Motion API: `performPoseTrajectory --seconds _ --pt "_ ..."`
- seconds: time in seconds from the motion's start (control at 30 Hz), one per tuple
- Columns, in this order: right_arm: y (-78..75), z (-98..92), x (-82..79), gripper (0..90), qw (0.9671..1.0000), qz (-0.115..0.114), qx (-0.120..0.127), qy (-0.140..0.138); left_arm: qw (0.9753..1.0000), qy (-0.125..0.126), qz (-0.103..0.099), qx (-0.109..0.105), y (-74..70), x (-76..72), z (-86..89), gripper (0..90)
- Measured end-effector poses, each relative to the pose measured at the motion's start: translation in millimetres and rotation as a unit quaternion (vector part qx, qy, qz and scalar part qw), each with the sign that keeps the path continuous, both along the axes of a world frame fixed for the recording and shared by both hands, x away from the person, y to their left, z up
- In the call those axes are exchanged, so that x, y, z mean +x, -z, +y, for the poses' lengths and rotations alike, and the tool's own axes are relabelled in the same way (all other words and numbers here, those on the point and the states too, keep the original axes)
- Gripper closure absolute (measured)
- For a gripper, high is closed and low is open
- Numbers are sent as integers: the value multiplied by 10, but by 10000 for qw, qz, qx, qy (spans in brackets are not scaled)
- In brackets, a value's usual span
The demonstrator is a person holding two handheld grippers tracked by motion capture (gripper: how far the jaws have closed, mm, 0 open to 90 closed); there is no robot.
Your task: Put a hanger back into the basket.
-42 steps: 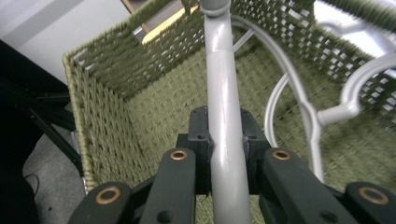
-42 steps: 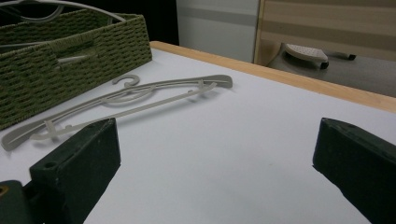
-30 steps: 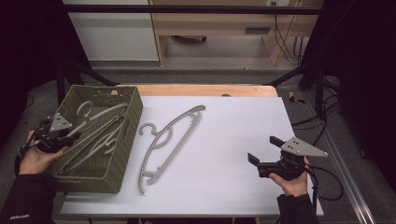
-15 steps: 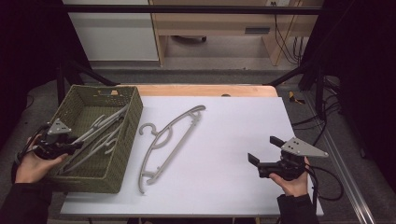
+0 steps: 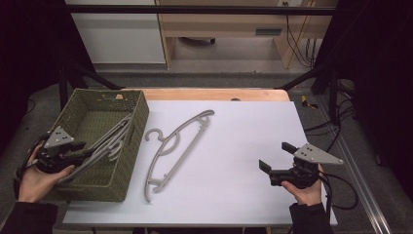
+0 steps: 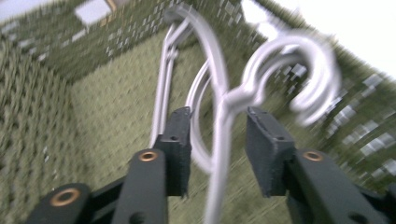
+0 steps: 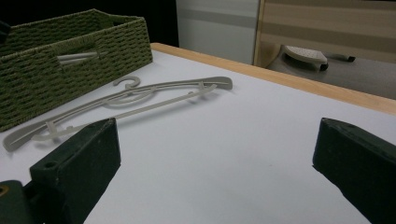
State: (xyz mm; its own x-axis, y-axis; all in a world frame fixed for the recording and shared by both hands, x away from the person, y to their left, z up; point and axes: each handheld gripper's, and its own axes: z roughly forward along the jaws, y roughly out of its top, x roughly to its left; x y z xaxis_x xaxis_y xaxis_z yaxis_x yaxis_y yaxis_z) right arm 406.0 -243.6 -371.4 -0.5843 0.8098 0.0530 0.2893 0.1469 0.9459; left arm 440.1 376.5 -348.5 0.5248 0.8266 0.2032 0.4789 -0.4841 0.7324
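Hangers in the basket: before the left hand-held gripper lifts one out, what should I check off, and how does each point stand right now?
1. Hanger between the jaws of the left hand-held gripper: ok, a grey hanger passes through the gap.
2. Jaws closed on it: not ok, space shows on both sides of the hanger.
3. Only one hanger caught: cannot tell, several hangers lie tangled in the green basket and the view is blurred.
4. Landing space on the white table: ok, one hanger on the table lies beside the basket, with bare surface around it.
5. Right hand-held gripper out of the way: ok, open, at the table's near right.
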Motion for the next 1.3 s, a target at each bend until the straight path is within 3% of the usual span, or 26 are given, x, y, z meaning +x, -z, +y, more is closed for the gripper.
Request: performPoseTrajectory --seconds 0.03,0.1,0.17,0.3,0.33,0.37,0.4,0.43,0.47,0.57,0.6,0.63,0.73,1.0,1.1,1.2,1.3 --pt "-1 -2 -1 11 10000 0 3 5 9999 43 -63 -138 -22 -31 -34 545" --pt "0 -5 0 11 10000 -8 7 8 9980 92 -276 -568 -43 -88 -133 431" --pt "-1 -5 -2 11 10000 3 22 5 9971 161 -323 -664 -54 -106 -167 408" --pt "-2 -13 -2 11 10000 -4 25 16 9908 344 -513 -1201 -90 -182 -358 281" --pt "-2 -13 -2 11 10000 -4 25 16 9908 344 -513 -1201 -90 -182 -358 258" --pt "-5 -22 -5 11 10000 -15 29 0 9883 396 -578 -1352 -97 -215 -436 234" --pt "-5 -25 -4 10 10000 -21 35 -1 9883 396 -578 -1352 -97 -215 -436 215" --pt "-5 -27 -4 11 10000 -24 34 -1 9842 442 -741 -1547 -97 -255 -514 195" --pt "-5 -27 -4 11 10000 -24 34 -1 9842 442 -741 -1547 -97 -255 -514 170" --pt "-6 -28 -5 11 10000 -6 73 15 9775 484 -858 -1868 -83 -314 -671 132" --pt "-4 -30 -1 11 10000 -15 70 17 9775 484 -858 -1868 -83 -314 -671 130" --pt "-1 -30 1 10 10000 -4 61 24 9753 566 -867 -1953 -63 -339 -762 128" --pt "1 -33 -2 10 10000 10 60 38 9734 709 -842 -2008 -23 -375 -897 113" --pt "4 -37 -4 10 10000 15 63 43 9761 850 -662 -1885 116 -382 -1169 71" --pt "7 -37 -5 10 10000 18 56 18 9747 896 -666 -1938 185 -409 -1257 84" --pt "7 -39 -6 10 10000 7 76 27 9747 903 -614 -1949 231 -413 -1309 92" --pt "6 -44 -10 10 10000 0 72 15 9769 940 -511 -1851 302 -407 -1392 104"
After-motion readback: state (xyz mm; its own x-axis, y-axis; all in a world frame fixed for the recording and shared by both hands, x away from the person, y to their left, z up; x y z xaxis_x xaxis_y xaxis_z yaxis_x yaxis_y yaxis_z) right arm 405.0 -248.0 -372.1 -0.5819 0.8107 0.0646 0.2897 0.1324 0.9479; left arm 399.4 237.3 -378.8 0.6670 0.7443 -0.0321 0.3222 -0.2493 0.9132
